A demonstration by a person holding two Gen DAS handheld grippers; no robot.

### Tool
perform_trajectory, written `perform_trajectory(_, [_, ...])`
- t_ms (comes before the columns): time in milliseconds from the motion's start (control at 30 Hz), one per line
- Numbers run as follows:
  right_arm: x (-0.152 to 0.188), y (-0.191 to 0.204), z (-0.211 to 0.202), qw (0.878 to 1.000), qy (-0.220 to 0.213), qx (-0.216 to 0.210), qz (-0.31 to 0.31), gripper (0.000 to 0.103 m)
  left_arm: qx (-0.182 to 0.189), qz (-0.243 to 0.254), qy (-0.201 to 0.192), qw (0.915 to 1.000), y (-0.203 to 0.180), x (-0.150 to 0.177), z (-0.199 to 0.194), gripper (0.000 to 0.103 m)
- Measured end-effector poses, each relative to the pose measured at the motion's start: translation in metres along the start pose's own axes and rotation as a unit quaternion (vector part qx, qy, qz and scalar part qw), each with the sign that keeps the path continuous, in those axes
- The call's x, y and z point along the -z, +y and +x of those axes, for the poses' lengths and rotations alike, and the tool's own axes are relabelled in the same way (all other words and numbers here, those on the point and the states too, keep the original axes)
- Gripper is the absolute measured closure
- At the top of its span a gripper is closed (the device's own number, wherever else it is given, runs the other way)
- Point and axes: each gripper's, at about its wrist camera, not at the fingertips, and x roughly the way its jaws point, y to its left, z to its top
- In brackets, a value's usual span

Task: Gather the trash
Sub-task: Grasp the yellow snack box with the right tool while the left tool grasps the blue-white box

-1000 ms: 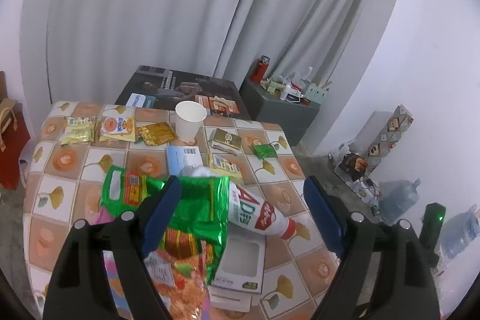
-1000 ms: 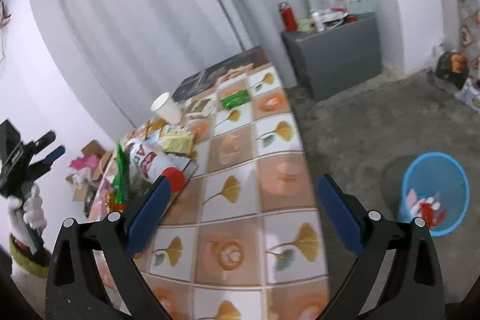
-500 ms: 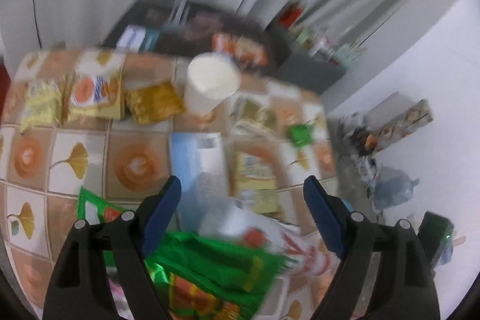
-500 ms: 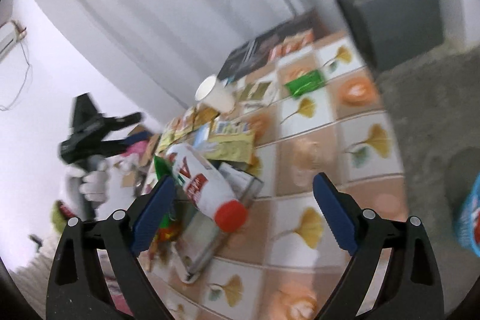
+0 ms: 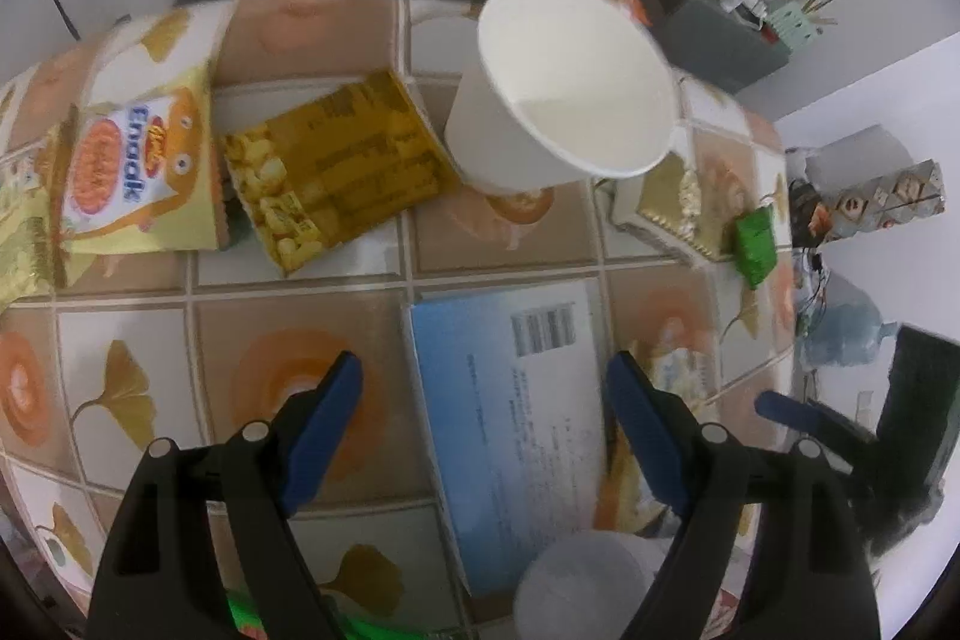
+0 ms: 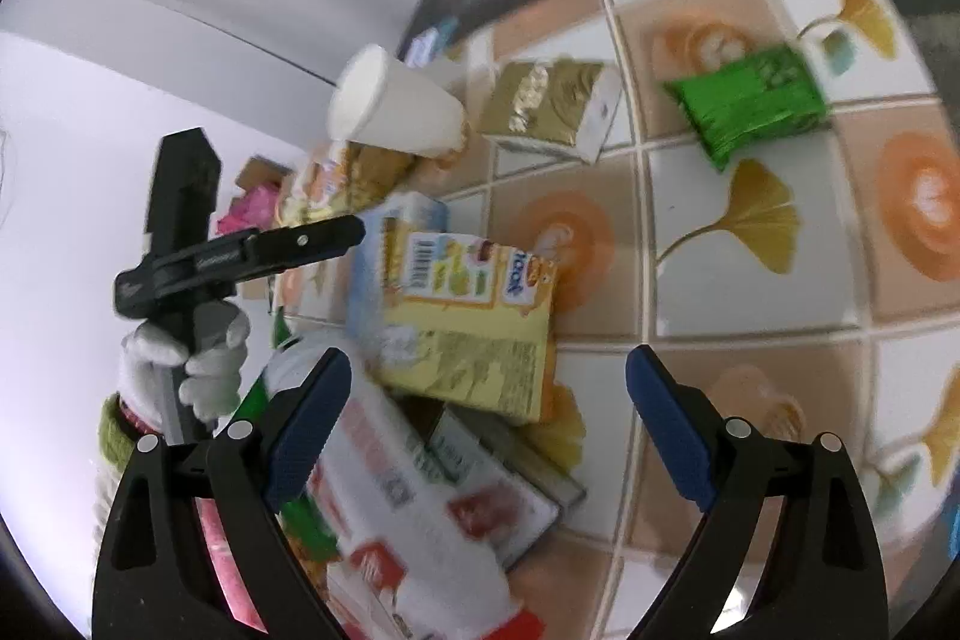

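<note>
Trash litters a tiled worktop (image 5: 300, 292). Left claw (image 5: 483, 421) hovers wide apart and holding nothing, above a pale blue printed card (image 5: 510, 400) lying flat. Beyond it, a white paper cup (image 5: 558, 88) stands beside a yellow snack packet (image 5: 336, 166). Right claw (image 6: 487, 430) also gapes wide, holding nothing, over a yellow carton (image 6: 474, 322) and a white bottle (image 6: 414, 508); a green wrapper (image 6: 750, 106) lies farther off.
</note>
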Motion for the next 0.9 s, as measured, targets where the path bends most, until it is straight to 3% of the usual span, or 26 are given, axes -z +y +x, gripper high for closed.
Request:
perform_trajectory(67, [-0.007, -0.007, 0.015, 1.0, 0.022, 0.001, 0.02, 0.014, -0.007, 0.002, 0.013, 0.9999, 0.001, -0.002, 0.009, 0.022])
perform_trajectory(233, [-0.016, -0.016, 0.029, 0.998, 0.03, -0.014, 0.044, 0.016, 0.0, 0.007, 0.025, 0.9997, 0.001, -0.005, 0.018, 0.022])
perform_trajectory(433, [-0.02, -0.008, 0.037, 0.998, 0.041, -0.017, 0.041, 0.029, 0.002, 0.014, 0.024, 0.9996, -0.001, -0.007, 0.02, 0.022])
perform_trajectory(633, [-0.026, 0.007, 0.048, 0.998, 0.051, 0.004, 0.023, 0.048, 0.001, 0.023, 0.023, 0.9995, -0.009, -0.008, 0.022, 0.022])
perform_trajectory(733, [-0.025, 0.015, 0.055, 0.998, 0.048, 0.035, 0.007, 0.06, -0.004, 0.023, 0.02, 0.9995, -0.012, -0.008, 0.023, 0.022])
perform_trajectory(800, [-0.024, 0.018, 0.058, 0.997, 0.043, 0.057, -0.004, 0.076, -0.009, 0.026, 0.018, 0.9994, -0.014, -0.007, 0.024, 0.022])
perform_trajectory(900, [-0.023, 0.014, 0.061, 0.997, 0.037, 0.063, -0.014, 0.086, -0.014, 0.028, 0.016, 0.9994, -0.018, -0.007, 0.025, 0.022])
